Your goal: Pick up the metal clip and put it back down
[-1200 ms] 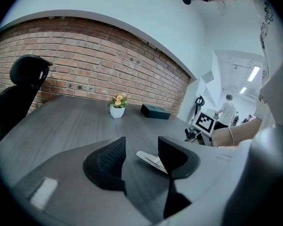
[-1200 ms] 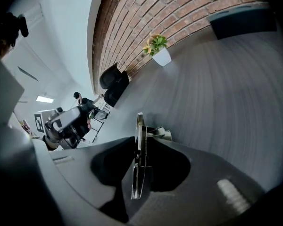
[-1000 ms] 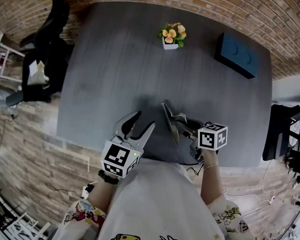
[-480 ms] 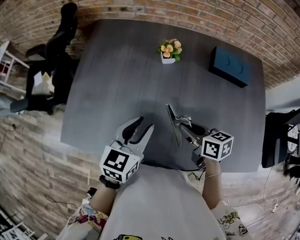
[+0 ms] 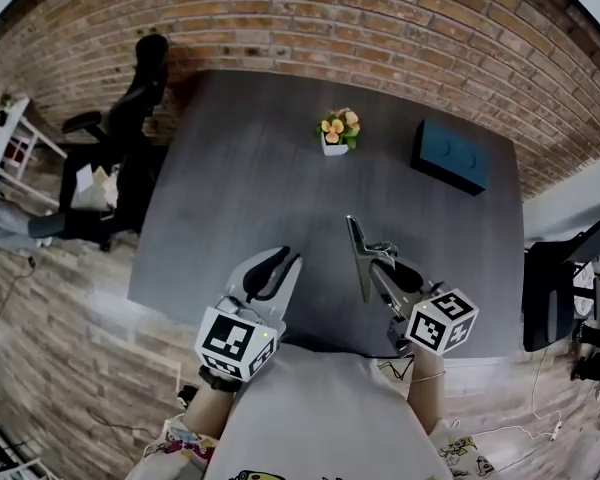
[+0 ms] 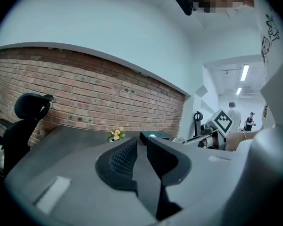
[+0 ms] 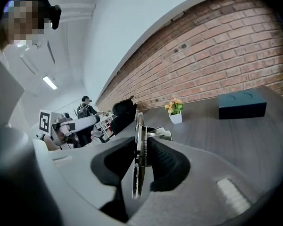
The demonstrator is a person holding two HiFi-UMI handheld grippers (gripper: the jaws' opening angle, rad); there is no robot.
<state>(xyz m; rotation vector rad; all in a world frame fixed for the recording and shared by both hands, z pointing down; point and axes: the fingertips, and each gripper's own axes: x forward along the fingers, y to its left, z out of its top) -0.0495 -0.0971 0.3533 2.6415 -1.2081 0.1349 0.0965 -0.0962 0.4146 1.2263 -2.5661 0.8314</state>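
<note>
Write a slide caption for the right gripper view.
Right gripper holds the metal clip between its jaws, grey table beyond.

Your left claw (image 6: pixel 141 141) fills the lower frame. Jaws are closing, a narrow gap left, nothing between them. Past it is the dark bench (image 6: pixel 70 138), with a small flower pot (image 6: pixel 115 134) and a teal box (image 6: pixel 154 135) toward the far side. Brick wall (image 6: pixel 85 93) behind, black chair (image 6: pixel 26 119) at left. Your right claw's marker cube (image 6: pixel 223 121) is at right. Two people (image 6: pixel 233 113) stand far back under ceiling lights (image 6: pixel 244 72).
</note>
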